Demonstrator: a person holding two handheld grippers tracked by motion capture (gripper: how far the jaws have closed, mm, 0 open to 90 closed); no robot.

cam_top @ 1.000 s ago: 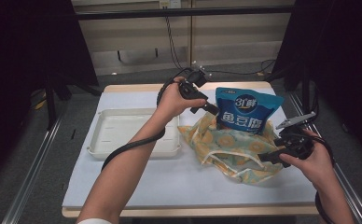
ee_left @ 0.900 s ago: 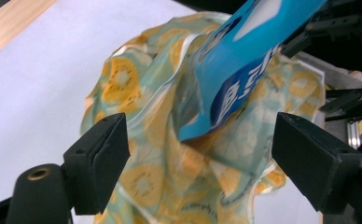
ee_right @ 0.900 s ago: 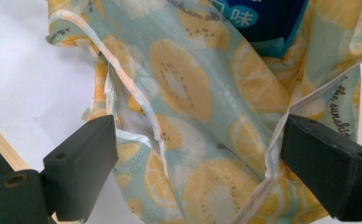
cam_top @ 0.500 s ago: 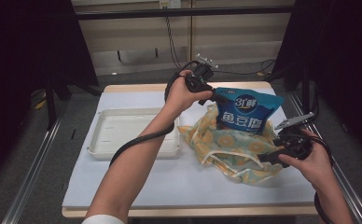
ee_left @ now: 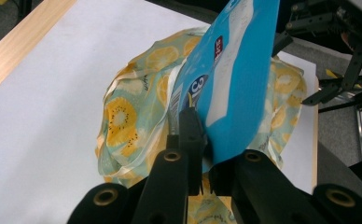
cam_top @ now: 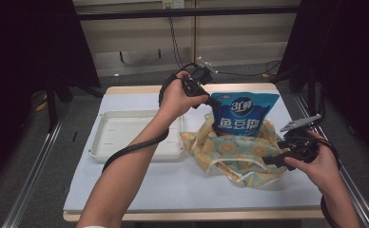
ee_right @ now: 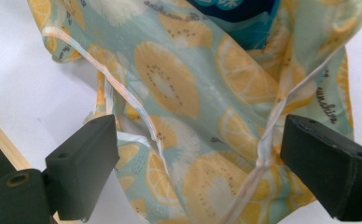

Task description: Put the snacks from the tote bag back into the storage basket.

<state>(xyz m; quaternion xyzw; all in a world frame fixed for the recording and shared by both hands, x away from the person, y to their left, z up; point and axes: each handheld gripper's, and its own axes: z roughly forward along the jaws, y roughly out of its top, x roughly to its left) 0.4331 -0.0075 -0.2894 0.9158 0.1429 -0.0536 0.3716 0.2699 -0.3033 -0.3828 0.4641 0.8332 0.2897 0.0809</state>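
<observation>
The left forearm runs from the bottom edge of the high view up toward the upper centre, where the left hand (cam_top: pixel 175 97) grips the left tongs (cam_top: pixel 210 101), pointing right and slightly down. Its jaws have just been closing and now pinch the blue pouch (cam_top: pixel 242 114) at its corner. At the lower right the right hand (cam_top: pixel 315 159) holds the right tongs (cam_top: pixel 270 161) level, pointing left, jaws spread wide.
</observation>
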